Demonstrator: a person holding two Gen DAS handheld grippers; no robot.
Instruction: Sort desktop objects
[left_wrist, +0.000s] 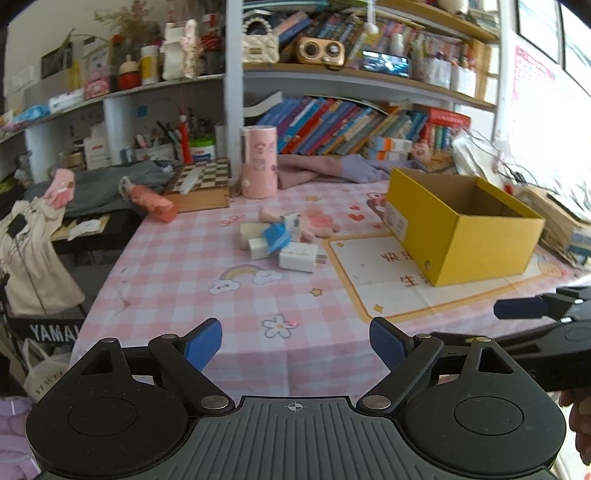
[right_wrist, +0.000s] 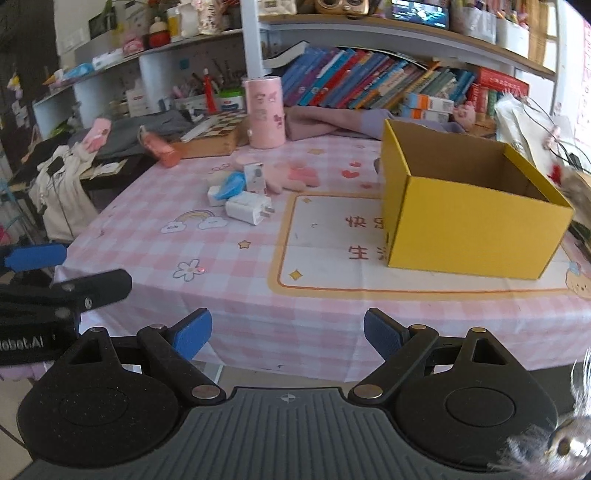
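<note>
Left tool (left_wrist: 295, 345) and right tool (right_wrist: 287, 334) hovered spread and empty at the counter (left_wrist: 177, 280) edge, well short of the chargers (left_wrist: 299, 258), presumably destined for the yellow box (right_wrist: 469, 225).

yellow box (right_wrist: 476, 225) floor hidden behind near wall; small items under blue packet (left_wrist: 276, 236) overlapped, unidentifiable; right tablecloth (left_wrist: 177, 266) edge cut off.
</note>
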